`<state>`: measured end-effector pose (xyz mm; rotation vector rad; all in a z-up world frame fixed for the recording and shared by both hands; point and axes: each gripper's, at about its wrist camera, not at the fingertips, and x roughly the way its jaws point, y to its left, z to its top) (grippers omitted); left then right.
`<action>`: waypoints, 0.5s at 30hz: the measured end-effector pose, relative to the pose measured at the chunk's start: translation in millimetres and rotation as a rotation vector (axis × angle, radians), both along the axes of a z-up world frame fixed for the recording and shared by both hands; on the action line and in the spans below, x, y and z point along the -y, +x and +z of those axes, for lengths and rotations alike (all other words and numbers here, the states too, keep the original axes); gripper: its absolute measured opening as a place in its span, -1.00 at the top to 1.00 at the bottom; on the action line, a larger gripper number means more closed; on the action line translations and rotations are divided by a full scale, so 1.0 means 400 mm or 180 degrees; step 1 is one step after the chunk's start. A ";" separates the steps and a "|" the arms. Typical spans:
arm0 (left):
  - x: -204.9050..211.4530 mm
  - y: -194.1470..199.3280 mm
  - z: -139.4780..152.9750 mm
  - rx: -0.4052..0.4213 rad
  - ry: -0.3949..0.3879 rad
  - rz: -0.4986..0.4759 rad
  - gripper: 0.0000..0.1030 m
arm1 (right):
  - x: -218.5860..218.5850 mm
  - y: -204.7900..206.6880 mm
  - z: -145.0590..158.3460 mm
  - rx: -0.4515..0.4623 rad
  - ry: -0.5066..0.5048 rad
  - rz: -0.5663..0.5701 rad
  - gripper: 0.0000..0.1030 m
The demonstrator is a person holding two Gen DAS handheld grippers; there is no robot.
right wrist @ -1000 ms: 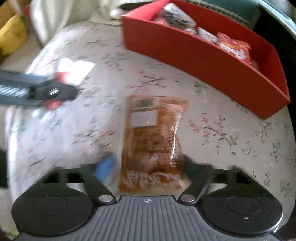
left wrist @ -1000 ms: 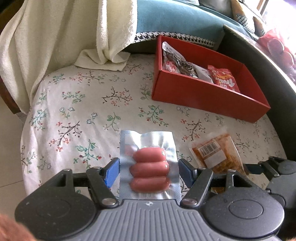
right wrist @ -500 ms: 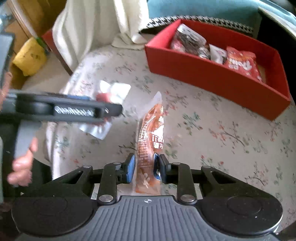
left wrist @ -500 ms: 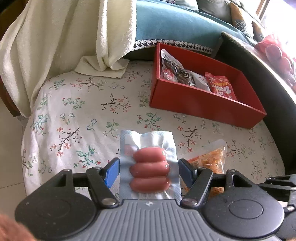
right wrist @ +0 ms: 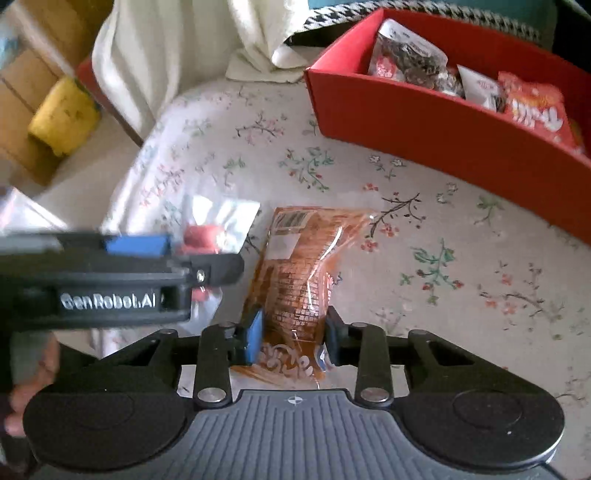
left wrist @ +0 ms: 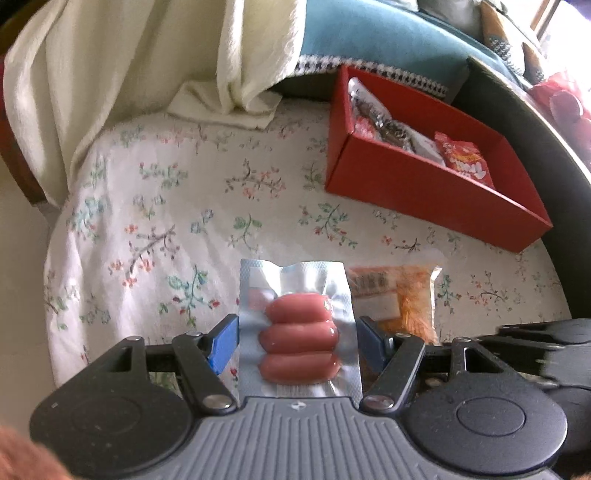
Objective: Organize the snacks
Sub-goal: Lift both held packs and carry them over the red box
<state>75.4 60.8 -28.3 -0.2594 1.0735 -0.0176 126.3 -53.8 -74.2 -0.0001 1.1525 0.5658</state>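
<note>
My left gripper (left wrist: 297, 338) is shut on a silver vacuum pack of three pink sausages (left wrist: 298, 339) and holds it above the floral tablecloth (left wrist: 166, 221). My right gripper (right wrist: 293, 338) is shut on an orange snack bag (right wrist: 295, 273), also held off the cloth. The bag shows in the left wrist view (left wrist: 406, 299) just right of the sausage pack. The left gripper crosses the right wrist view (right wrist: 110, 277) at the left, with the sausage pack (right wrist: 218, 229) in it. A red box (left wrist: 436, 184) with several snack packs stands at the back right; it also shows in the right wrist view (right wrist: 443, 122).
A cream towel (left wrist: 147, 66) hangs at the back left over a teal cushion (left wrist: 369, 33). A dark curved rim (left wrist: 546, 140) runs along the right. Cardboard and a yellow object (right wrist: 62, 114) lie off the table's left edge.
The right gripper's jaws stand wider on the orange bag, which has turned from edge-on to flat. Both grippers have moved closer to the red box. The left still holds the sausage pack.
</note>
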 end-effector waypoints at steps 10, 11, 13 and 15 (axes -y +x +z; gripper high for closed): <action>-0.032 -0.001 0.009 0.0014 -0.0110 0.0151 -0.19 | 0.103 -0.004 0.044 -0.0162 0.0758 -0.0316 0.45; -0.033 0.001 0.010 0.0016 -0.0113 0.0157 -0.19 | 0.101 -0.008 0.050 -0.0140 0.0765 -0.0293 0.45; -0.032 0.004 0.009 0.0009 -0.0115 0.0157 -0.19 | 0.101 -0.014 0.061 -0.0084 0.0773 -0.0271 0.45; -0.030 0.005 0.008 -0.0002 -0.0103 0.0154 -0.19 | 0.114 -0.012 0.065 -0.0091 0.0811 -0.0314 0.45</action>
